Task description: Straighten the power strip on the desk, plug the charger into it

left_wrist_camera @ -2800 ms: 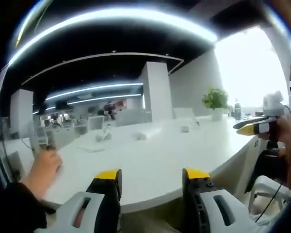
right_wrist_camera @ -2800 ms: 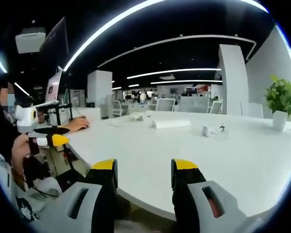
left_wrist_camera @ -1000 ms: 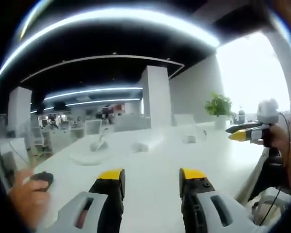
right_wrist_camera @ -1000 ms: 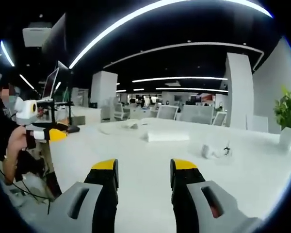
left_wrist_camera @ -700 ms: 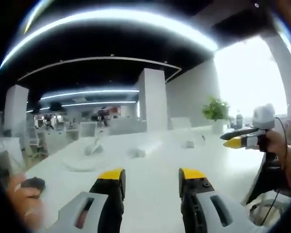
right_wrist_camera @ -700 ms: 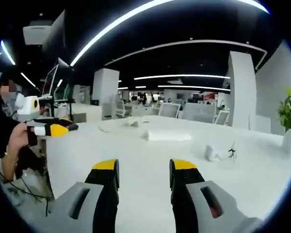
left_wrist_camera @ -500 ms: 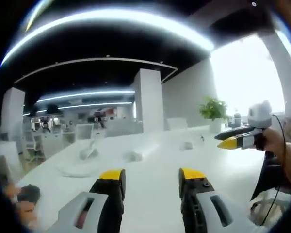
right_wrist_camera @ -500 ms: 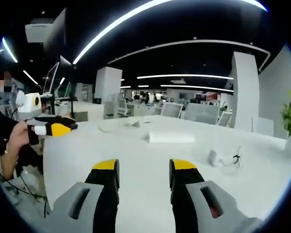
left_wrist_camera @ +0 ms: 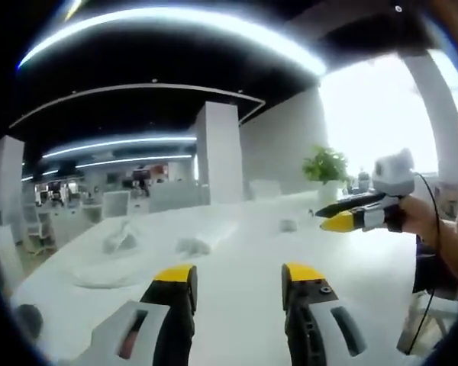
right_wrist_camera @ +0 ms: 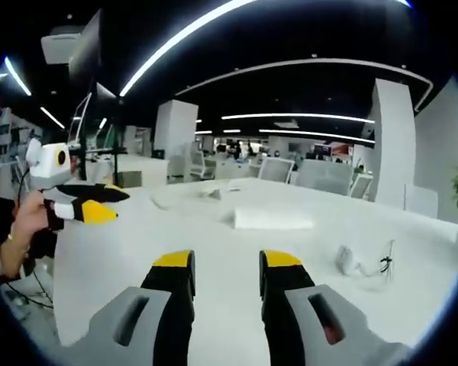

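Advanced over surface [right_wrist_camera: 214, 244] since earlier frame. Left claw [left_wrist_camera: 237, 276], right claw [right_wrist_camera: 219, 264] narrowly parted, empty. Power strip [right_wrist_camera: 273, 219] far, untouched; charger [right_wrist_camera: 349, 261] right, unplugged. Nothing done yet.

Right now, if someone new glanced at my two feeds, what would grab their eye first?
Probably the yellow-tipped grippers: the left gripper and right gripper both hang open over the white desk. Next, the white power strip lying mid-desk, and the small charger with its cable to the strip's right.
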A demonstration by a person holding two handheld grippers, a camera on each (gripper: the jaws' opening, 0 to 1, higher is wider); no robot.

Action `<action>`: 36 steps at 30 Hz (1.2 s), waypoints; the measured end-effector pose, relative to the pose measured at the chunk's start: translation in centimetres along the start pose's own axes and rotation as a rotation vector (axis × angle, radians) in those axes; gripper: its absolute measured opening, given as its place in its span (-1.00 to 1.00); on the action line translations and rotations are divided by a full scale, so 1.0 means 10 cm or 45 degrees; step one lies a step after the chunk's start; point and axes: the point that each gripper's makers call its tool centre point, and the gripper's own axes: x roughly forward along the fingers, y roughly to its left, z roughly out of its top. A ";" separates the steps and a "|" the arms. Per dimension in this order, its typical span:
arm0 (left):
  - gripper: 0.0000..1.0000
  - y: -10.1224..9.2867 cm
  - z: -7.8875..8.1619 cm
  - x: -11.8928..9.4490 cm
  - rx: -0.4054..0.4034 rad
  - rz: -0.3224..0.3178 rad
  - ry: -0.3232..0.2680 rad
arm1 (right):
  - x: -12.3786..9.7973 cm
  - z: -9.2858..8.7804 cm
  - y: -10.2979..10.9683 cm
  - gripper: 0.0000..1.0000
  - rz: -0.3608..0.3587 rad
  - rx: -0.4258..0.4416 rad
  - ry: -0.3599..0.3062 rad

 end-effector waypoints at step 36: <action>-0.09 0.21 0.36 1.03 0.088 -0.123 -0.222 | 0.66 -0.17 -0.60 -0.22 -0.055 0.085 -0.133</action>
